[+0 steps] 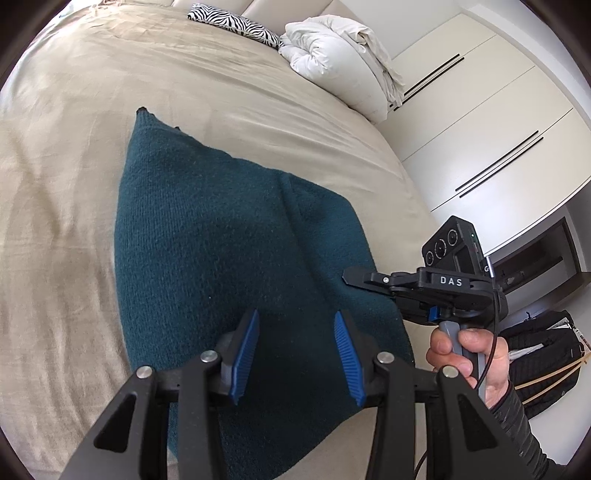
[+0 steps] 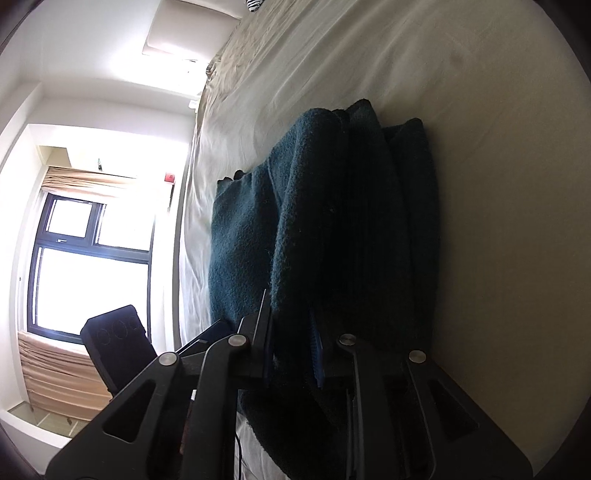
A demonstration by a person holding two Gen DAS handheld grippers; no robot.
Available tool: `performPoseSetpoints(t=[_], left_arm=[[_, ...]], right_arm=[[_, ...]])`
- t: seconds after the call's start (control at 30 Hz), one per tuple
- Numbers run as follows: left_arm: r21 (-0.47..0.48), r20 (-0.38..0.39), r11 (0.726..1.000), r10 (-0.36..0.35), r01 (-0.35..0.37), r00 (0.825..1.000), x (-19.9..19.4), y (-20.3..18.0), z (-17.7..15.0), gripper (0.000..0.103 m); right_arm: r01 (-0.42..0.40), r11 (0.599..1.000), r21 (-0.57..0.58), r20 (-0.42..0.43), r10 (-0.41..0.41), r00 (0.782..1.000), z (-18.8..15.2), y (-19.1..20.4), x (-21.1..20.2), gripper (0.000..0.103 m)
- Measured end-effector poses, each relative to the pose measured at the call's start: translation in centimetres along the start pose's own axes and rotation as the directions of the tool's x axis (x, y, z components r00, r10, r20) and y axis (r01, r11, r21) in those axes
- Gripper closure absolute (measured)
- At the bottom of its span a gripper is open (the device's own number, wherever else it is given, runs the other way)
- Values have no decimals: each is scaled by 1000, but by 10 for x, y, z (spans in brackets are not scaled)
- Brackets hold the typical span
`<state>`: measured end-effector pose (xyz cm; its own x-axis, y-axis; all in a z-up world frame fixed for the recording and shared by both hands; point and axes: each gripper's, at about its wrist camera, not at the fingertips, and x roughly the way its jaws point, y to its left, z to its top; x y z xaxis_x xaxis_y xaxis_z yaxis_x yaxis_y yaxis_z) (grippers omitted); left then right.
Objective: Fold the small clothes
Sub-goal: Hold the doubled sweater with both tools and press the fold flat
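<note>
A dark teal knitted garment lies on the beige bed sheet, partly folded with a ridge running down its middle. My left gripper hovers open just above its near end, blue pads apart, holding nothing. My right gripper comes in from the right at the garment's right edge. In the right wrist view the right gripper is turned on its side and shut on a thick fold of the teal garment, which bunches between its fingers.
A white rolled duvet and a zebra-print pillow lie at the far end of the bed. White wardrobe doors stand to the right. A black bag sits on the floor. A window shows beyond the bed.
</note>
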<state>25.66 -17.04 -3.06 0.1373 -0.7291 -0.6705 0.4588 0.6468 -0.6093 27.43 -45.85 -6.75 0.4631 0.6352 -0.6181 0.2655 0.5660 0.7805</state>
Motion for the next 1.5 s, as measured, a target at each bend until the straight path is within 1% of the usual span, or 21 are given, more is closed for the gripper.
performPoseSetpoints(t=[0.07, 0.17, 0.23, 0.3, 0.5, 0.57, 0.63, 0.7, 0.77, 0.8, 0.87, 0.9, 0.93, 1.03, 1.1, 1.17, 1.23, 1.3, 1.33, 1.4, 1.5], left_arm=[[-3, -1, 1000, -4, 4, 1000, 0, -1, 1, 57], [0, -5, 1000, -7, 7, 1000, 3, -2, 1, 57], [13, -9, 1000, -3, 3, 1000, 5, -4, 1, 57], [20, -15, 1000, -3, 3, 1000, 6, -7, 1, 57], [38, -28, 999, 8, -7, 1000, 13, -6, 1, 57], [33, -29, 999, 26, -25, 999, 18, -2, 0, 57], [30, -26, 999, 17, -16, 1000, 18, 1, -2, 57], [33, -29, 999, 16, -15, 999, 13, 2, -1, 57], [59, -3, 997, 42, -41, 999, 1, -2, 2, 57], [79, 21, 995, 56, -58, 998, -4, -6, 5, 57], [95, 58, 993, 67, -72, 996, -13, -6, 15, 55], [96, 60, 992, 71, -76, 996, -12, -4, 22, 54], [100, 55, 991, 84, -89, 995, -8, -3, 29, 54], [103, 54, 990, 95, -100, 994, 9, 7, 52, 54], [109, 54, 986, 119, -125, 991, 18, 13, 65, 55], [97, 19, 987, 130, -131, 991, 31, 23, 71, 55], [84, 16, 989, 124, -125, 992, 39, 31, 69, 55], [85, 32, 990, 106, -108, 994, 43, 36, 66, 56], [87, 40, 991, 98, -101, 994, 43, 38, 65, 56], [81, 48, 993, 86, -90, 995, 41, 41, 65, 56], [74, 65, 992, 96, -101, 993, 19, 38, 54, 56]], right_arm=[[55, 998, -11, 23, -55, 998, 1, 0, -9, 92], [74, 997, -7, 37, -74, 997, 1, -2, -20, 93], [73, 997, -14, 48, -73, 996, 1, -2, -27, 93], [67, 998, -8, 57, -66, 996, -8, -5, -32, 93], [46, 998, 39, 79, -49, 996, -10, -38, -52, 93], [59, 998, 35, 55, -61, 997, -14, -39, -36, 92], [48, 998, 31, 47, -50, 998, -13, -38, -32, 91], [40, 999, 24, 44, -41, 998, -14, -34, -34, 90], [32, 998, 54, 32, -34, 999, -15, -34, -42, 89], [32, 997, 71, 47, -36, 998, -14, -34, -50, 88], [67, 995, 69, 126, -75, 989, -11, -33, -72, 86], [78, 994, 72, 168, -89, 982, -8, -31, -82, 86], [70, 995, 75, 184, -83, 979, -4, -28, -86, 86], [-17, 1000, 20, 134, 14, 991, 17, -10, -74, 86], [-64, 998, -25, 104, 66, 992, 29, 3, -58, 86], [-57, 998, -2, 78, 56, 995, 37, 4, -37, 86], [-6, 998, 65, 43, 3, 999, 46, -12, -18, 86], [-45, 996, 83, 52, 41, 998, 48, -29, -19, 87], [-59, 995, 83, 62, 54, 997, 49, -33, -22, 91], [-87, 992, 97, 74, 80, 994, 45, -40, -33, 91], [-48, 997, 56, 94, 42, 995, 33, -28, -55, 87]])
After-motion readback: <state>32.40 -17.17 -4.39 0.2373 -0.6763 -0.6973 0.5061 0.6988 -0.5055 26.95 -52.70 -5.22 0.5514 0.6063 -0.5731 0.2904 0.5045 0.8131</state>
